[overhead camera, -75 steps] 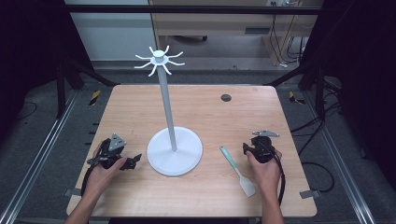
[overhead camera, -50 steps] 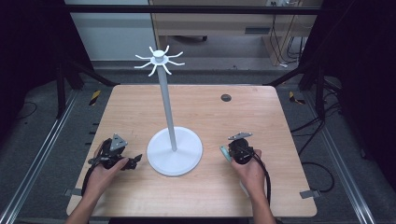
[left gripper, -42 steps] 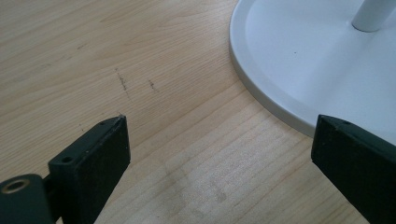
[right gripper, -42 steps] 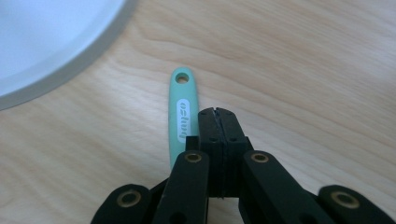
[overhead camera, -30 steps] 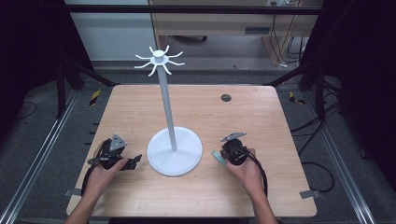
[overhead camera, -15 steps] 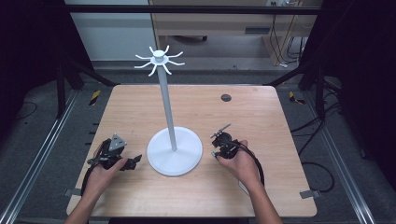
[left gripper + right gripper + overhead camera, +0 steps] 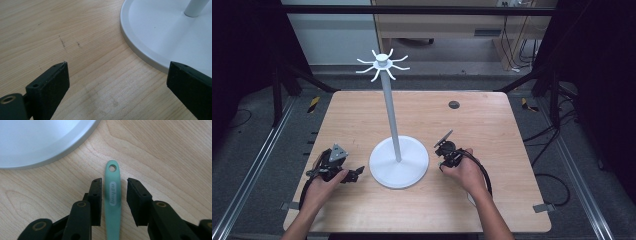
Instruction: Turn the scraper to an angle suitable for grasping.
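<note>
Right gripper view: fingers [image 7: 96, 200] hide the spatula's [image 7: 113, 192] lower handle.

Your high view sits above your side of the table [image 7: 492, 120], facing forward and down, far enough back to take in the whole top and the full white stand [image 7: 399, 161]. Your left gripper view rides low and close over the wood, looking along its jaws at the stand's base rim [image 7: 140, 50]. Your right gripper view looks almost straight down from close range and shares that same base rim [image 7: 57, 147] with the other two.
</note>
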`<state>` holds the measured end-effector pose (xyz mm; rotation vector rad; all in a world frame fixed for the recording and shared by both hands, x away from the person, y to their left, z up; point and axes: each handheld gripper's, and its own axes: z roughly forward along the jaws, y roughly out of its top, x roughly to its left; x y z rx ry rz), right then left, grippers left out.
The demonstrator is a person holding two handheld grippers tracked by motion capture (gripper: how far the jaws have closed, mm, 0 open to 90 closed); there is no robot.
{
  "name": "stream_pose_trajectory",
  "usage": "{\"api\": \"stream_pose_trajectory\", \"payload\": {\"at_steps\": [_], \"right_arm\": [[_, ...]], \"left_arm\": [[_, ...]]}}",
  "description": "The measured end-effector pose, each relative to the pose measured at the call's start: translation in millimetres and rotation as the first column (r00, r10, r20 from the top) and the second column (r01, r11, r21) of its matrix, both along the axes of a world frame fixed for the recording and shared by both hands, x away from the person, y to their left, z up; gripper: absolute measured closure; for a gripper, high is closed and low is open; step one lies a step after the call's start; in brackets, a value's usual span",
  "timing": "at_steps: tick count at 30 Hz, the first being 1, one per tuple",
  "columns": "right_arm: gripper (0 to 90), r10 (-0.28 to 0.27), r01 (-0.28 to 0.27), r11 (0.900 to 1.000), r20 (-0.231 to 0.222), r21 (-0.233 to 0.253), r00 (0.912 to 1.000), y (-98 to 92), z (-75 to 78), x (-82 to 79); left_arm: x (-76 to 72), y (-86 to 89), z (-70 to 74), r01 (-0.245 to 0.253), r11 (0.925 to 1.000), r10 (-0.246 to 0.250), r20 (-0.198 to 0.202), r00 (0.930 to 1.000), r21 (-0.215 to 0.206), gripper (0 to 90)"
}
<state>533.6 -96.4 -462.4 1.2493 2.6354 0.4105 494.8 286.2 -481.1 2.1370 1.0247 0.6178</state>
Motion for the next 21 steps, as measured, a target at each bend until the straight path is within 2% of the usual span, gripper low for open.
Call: {"api": "stream_pose_trajectory", "payload": {"at_steps": [8,10,16,21], "right_arm": [[68.2,0.017,-0.017,1.000,-0.014,-0.016,0.9998,1.8,-3.8,2.3],[69.6,-0.001,0.001,1.000,-0.029,-0.012,0.9996,3.8,-4.2,1.6],[73.6,0.034,-0.034,0.999,-0.025,-0.018,0.9991,0.7,-6.5,4.8],[74.0,0.011,-0.012,1.000,-0.040,-0.022,0.9992,3.9,-5.5,3.6]], "left_arm": [[-0.2,-0.2,-0.1,0.001,1.0000,-0.001,0.000,1.0000,0.001,4.1],[-0.3,-0.4,-0.1,0.002,1.0000,-0.002,0.000,1.0000,0.001,4.1],[-0.4,-1.2,-0.4,0.005,1.0000,-0.005,-0.001,1.0000,0.006,4.1],[-0.6,-1.6,-0.3,0.007,1.0000,-0.007,0.001,1.0000,0.006,4.1]]}}
